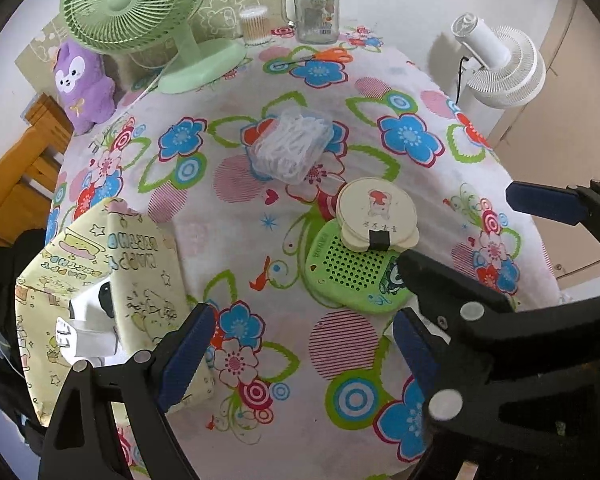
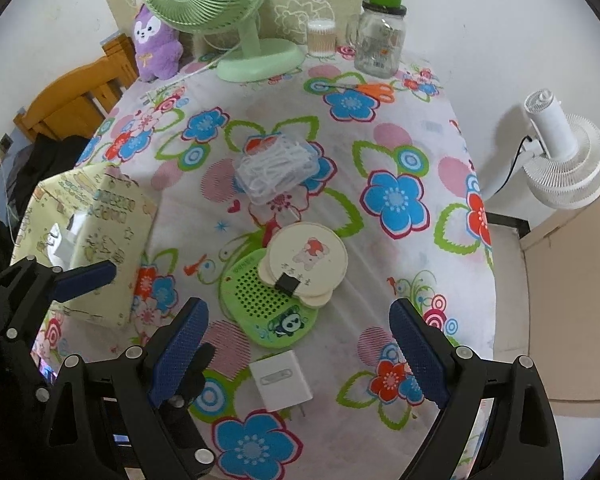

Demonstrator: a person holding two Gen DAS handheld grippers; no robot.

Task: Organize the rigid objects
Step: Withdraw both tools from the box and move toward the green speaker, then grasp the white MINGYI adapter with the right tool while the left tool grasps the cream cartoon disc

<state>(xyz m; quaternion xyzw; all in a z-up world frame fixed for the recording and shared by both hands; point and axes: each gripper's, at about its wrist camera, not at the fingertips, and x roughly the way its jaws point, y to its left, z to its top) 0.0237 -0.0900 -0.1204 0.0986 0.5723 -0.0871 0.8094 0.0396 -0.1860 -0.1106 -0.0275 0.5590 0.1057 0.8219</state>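
Observation:
On the floral tablecloth lie a clear plastic box of white picks (image 1: 290,148) (image 2: 274,172), a round cream mirror case (image 1: 376,212) (image 2: 306,264) resting on a green perforated disc (image 1: 352,272) (image 2: 266,304), and a white charger block (image 2: 280,380). My left gripper (image 1: 304,356) is open and empty above the cloth's near side. My right gripper (image 2: 300,356) is open and empty, with the charger between its fingers' line, below them. A yellow patterned storage box (image 1: 100,284) (image 2: 92,236) at the left holds white items.
At the back stand a green desk fan (image 1: 148,20) (image 2: 220,12), a purple plush (image 1: 84,84), a cotton swab tub (image 1: 254,26), a glass jar mug (image 1: 316,12) (image 2: 380,40) and orange scissors (image 1: 320,58) (image 2: 360,90). A white fan (image 1: 500,68) stands off the table's right edge.

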